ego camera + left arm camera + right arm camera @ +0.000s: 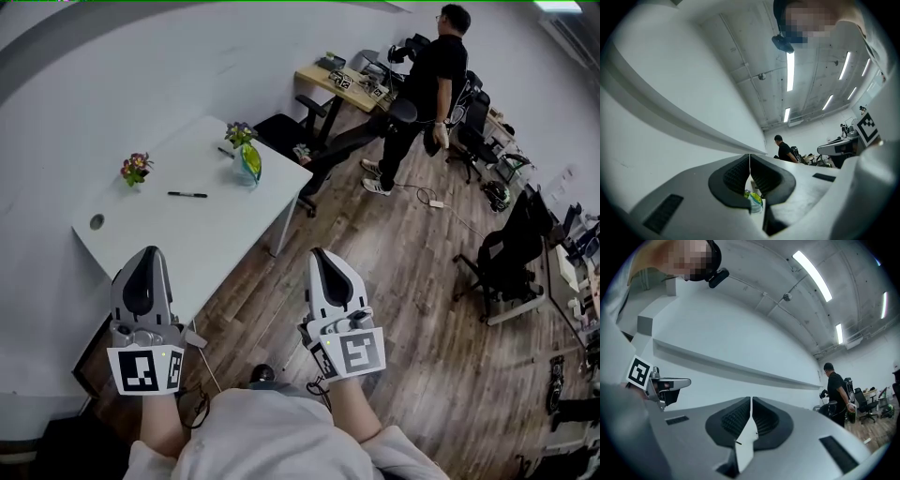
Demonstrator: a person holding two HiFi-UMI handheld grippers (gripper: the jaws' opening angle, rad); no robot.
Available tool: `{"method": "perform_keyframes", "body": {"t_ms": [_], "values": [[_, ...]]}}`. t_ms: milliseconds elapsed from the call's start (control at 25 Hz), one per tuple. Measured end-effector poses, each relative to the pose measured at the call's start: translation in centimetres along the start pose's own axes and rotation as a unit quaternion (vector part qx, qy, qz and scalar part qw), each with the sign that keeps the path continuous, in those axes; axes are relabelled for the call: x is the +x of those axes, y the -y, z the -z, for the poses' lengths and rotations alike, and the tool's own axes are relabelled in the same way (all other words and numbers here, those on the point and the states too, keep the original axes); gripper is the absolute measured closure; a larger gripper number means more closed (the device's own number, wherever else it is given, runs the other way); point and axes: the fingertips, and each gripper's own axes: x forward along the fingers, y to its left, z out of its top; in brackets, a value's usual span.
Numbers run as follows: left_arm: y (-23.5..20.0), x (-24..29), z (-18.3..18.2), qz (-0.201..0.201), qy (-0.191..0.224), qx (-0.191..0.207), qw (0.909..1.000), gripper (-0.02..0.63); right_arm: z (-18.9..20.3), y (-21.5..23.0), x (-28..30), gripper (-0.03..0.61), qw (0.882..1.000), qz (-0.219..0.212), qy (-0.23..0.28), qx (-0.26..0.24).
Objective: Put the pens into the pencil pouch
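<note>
**Two claws pressed together, pens and pouch waiting on the table**

The wooden floor (403,281) fills most of the head view. One white table (187,234) sits at upper left, and one person in black (427,80) stands at upper right among desks. I count at least three black office chairs (506,258).

At the bottom edge are two claws. The left gripper (147,255) and the right gripper (319,253) each have their jaws pressed together on nothing, well apart from the tabletop things.

On the table are one green-yellow pencil pouch (248,162), two small flower pots (136,169) and two pens. One black pen (187,194) lies mid-table. A shorter pen (225,151) lies just beside the pouch.

Only the head view shows the pots. The left gripper view frames the pouch under its jaws, and the right gripper view shows a strip of table instead. Both gripper views show ceiling lights (790,70), which the head view lacks.
</note>
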Motion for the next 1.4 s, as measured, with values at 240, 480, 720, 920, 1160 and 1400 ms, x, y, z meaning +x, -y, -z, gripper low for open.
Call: {"method": "perform_keyframes", "body": {"t_ms": [240,480,720,920,1160,1400], "values": [[2.6,4.1,0.8,-0.006,0.003,0.007,0.9999,0.588,1.5,4.5,1.9,0.546,1.000,-0.009,0.001,0.018],[3.7,6.7,2.5,-0.006,-0.013,0.015,0.9998,0.588,3.3,6.7,3.6,0.546,0.999,-0.012,-0.006,0.035],[3.7,10.4,4.3,0.001,-0.016,0.015,0.9998,0.588,4.6,8.8,6.3,0.546,0.999,-0.008,-0.010,0.035],[2.5,14.6,6.6,0.007,-0.017,0.006,0.9998,0.588,5.8,10.4,10.6,0.546,0.999,-0.005,-0.009,0.030],[0.9,21.3,8.5,0.014,-0.014,0.001,0.9998,0.588,6.6,12.6,17.0,0.546,1.000,-0.008,-0.007,0.024],[-0.9,26.6,10.3,0.022,-0.015,0.006,0.9996,0.588,7.3,14.2,22.9,0.546,1.000,-0.010,-0.007,0.018]]}}
